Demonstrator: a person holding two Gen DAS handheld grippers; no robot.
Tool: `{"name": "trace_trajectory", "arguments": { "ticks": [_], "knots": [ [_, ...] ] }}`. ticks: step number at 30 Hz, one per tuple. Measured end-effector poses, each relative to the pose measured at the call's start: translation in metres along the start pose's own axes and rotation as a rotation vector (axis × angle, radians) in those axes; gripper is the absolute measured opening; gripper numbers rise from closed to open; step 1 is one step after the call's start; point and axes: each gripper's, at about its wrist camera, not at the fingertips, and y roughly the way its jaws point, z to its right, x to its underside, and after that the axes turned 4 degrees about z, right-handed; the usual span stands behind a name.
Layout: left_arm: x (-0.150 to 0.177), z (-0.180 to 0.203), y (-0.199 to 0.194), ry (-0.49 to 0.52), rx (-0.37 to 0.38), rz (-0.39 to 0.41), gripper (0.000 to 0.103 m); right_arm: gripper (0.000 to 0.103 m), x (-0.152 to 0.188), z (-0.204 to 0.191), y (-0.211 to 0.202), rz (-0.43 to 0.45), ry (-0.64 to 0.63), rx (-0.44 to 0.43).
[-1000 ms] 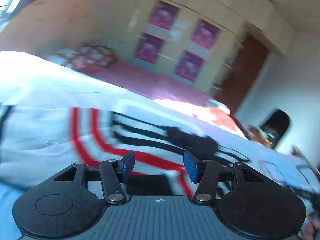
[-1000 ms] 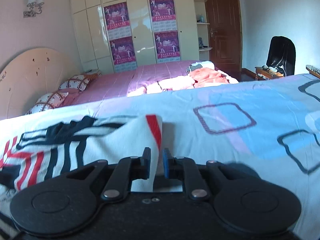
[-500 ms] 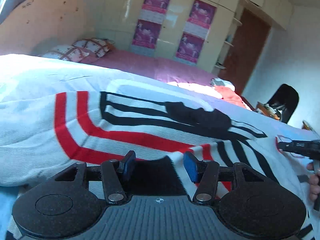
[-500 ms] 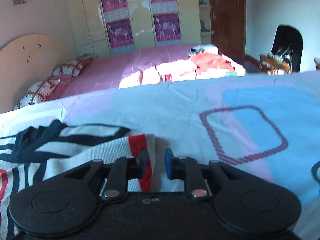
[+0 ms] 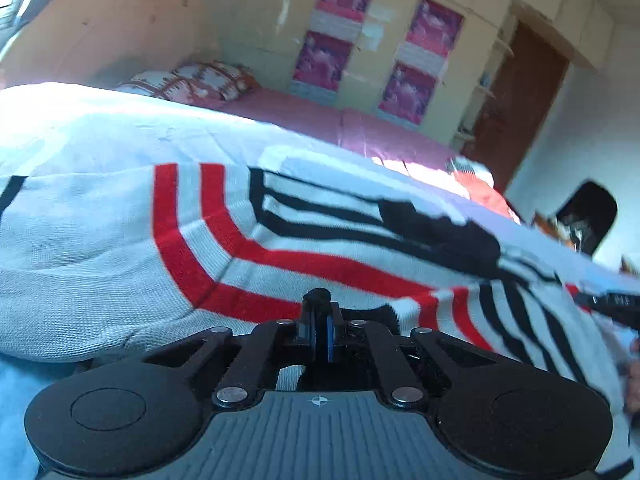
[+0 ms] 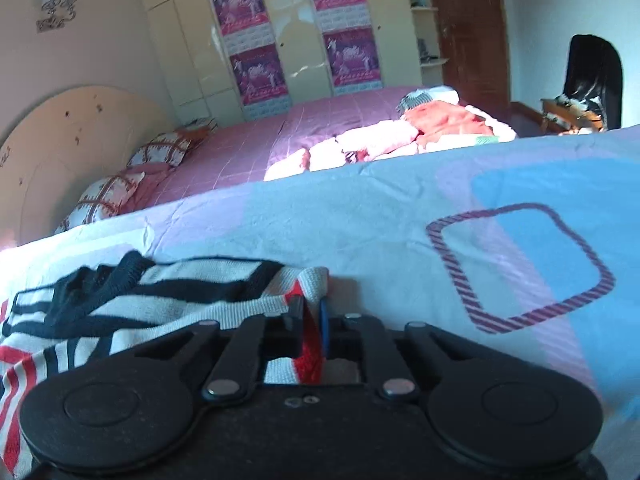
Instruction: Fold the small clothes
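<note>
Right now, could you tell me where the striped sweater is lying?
The striped sweater lies on the pale blue patterned bedspread. It fills the left wrist view; in the right wrist view it sits lower left, its red-edged corner in the right gripper.

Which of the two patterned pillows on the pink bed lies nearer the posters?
The farther pillow, higher along the headboard; the other pillow lies closer to us.

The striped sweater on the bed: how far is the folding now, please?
Early stage. Done: the striped sweater lies spread on the bedsheet. In hand: the right gripper has just closed on its red-trimmed edge, and the left gripper has just closed at its near hem; whether cloth is caught there is unclear. Left: no finished fold shows yet.
</note>
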Motion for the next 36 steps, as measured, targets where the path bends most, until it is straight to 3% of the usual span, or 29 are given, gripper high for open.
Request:
{"name": "trace_trajectory", "arguments": {
  "ticks": [2, 5, 7, 8, 10, 11, 15, 18, 19, 21, 23, 25, 26, 28, 30, 32, 36],
  "knots": [
    [0.005, 0.002, -0.005, 0.017, -0.025, 0.035, 0.004, 0.008, 0.001, 0.002, -0.006, 0.014, 0.002, 0.018],
    [0.008, -0.001, 0.002, 0.005, -0.026, -0.001, 0.005, 0.01, 0.008, -0.001, 0.007, -0.027, -0.05, 0.053],
    [0.003, -0.004, 0.0, -0.002, -0.014, -0.018, 0.009, 0.025, 0.003, -0.002, 0.005, -0.035, -0.052, 0.082],
    [0.0, -0.007, -0.006, -0.012, -0.034, -0.009, 0.018, 0.024, 0.001, -0.002, -0.001, -0.024, -0.051, 0.096],
    [-0.006, -0.007, -0.027, 0.001, -0.104, 0.074, 0.05, 0.023, -0.001, -0.004, -0.027, 0.04, -0.076, 0.076],
    [-0.008, -0.005, -0.036, 0.012, -0.096, 0.112, 0.07, 0.021, 0.001, -0.006, -0.04, 0.054, -0.085, 0.055],
    [-0.005, 0.029, -0.036, 0.116, 0.027, 0.104, 0.071, 0.015, 0.027, -0.025, -0.076, 0.027, -0.133, -0.012],
    [0.011, 0.05, -0.022, 0.18, 0.071, 0.043, 0.071, 0.012, 0.054, -0.047, -0.093, 0.013, -0.233, -0.044],
    [0.018, 0.051, -0.013, 0.191, 0.057, -0.015, 0.071, 0.01, 0.062, -0.052, -0.093, -0.008, -0.282, -0.027],
    [0.024, 0.058, -0.013, 0.265, 0.031, -0.031, 0.071, 0.01, 0.076, -0.056, -0.094, -0.021, -0.349, 0.021],
    [0.018, 0.061, -0.025, 0.252, 0.014, -0.032, 0.071, 0.016, 0.077, -0.062, -0.105, -0.015, -0.389, 0.05],
    [0.017, 0.057, -0.034, 0.236, 0.017, -0.025, 0.071, 0.018, 0.074, -0.062, -0.124, 0.023, -0.355, 0.006],
    [0.021, 0.055, -0.03, 0.247, -0.011, -0.072, 0.071, 0.019, 0.076, -0.057, -0.129, 0.022, -0.327, -0.015],
    [0.027, 0.055, -0.035, 0.276, -0.012, -0.072, 0.075, 0.02, 0.083, -0.052, -0.117, -0.071, -0.308, 0.019],
    [0.02, 0.057, -0.049, 0.251, -0.056, -0.107, 0.075, 0.022, 0.08, -0.057, -0.122, -0.073, -0.333, 0.039],
    [0.015, 0.042, -0.077, 0.168, -0.059, -0.054, 0.075, 0.021, 0.07, -0.057, -0.139, -0.037, -0.261, -0.016],
    [0.022, -0.037, -0.126, -0.079, -0.172, 0.011, 0.075, 0.023, 0.066, -0.058, -0.157, -0.012, -0.183, -0.045]
  ]
}}
